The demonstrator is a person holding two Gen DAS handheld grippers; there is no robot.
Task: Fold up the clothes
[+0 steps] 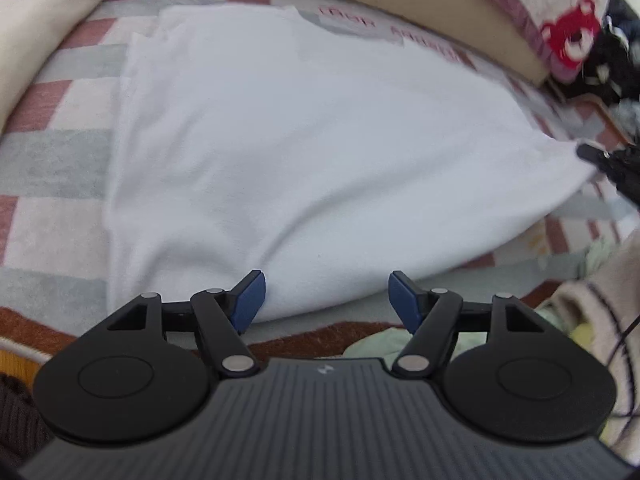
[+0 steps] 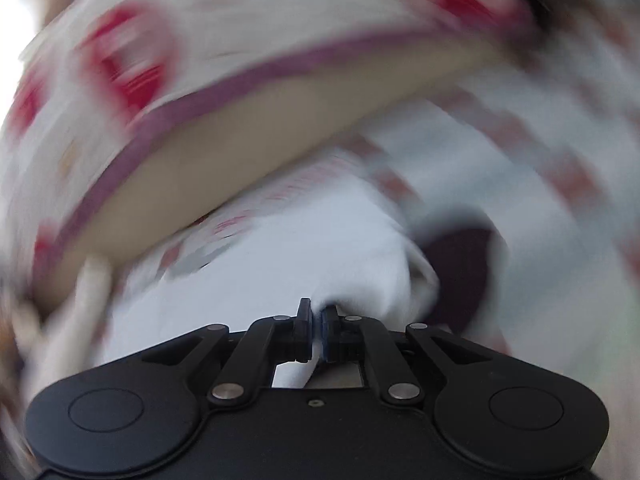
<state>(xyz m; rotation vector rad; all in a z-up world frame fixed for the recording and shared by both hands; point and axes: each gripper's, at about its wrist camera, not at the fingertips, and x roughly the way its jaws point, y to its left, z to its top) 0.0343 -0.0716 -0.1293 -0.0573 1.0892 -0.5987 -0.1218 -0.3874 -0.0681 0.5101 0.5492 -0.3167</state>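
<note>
While the white garment (image 1: 304, 152) lies spread over the checked blanket (image 1: 52, 160), the left gripper (image 1: 326, 300) hangs at the garment's near edge with its jaws wide apart and nothing between them. Its blue pads (image 1: 250, 300) sit just over the near hem; whether they touch the cloth cannot be told. The garment covers most of the blanket's middle, its left side folded in a straight edge, its far edge close to the tan board (image 1: 400, 0) that runs along the blanket's far side. Red lettering (image 1: 400, 36) shows beside the garment's far right edge; it is too blurred to read.

At the garment's right corner the cloth is drawn up to a point, where the right gripper (image 1: 608, 164) meets it in the left wrist view. The right wrist view is heavily motion-blurred, yet the right gripper (image 2: 317, 330) is sharp: its jaws are pressed nearly together with a fold of the white garment (image 2: 320, 248) pinched between the pads, cloth showing both ahead of and behind them. Beyond the garment, a white cloth with red bear prints (image 1: 568, 36) lies over the tan board. Right of the garment's near edge lie pale green (image 1: 372, 346) and cream fabrics (image 1: 600, 308).
</note>
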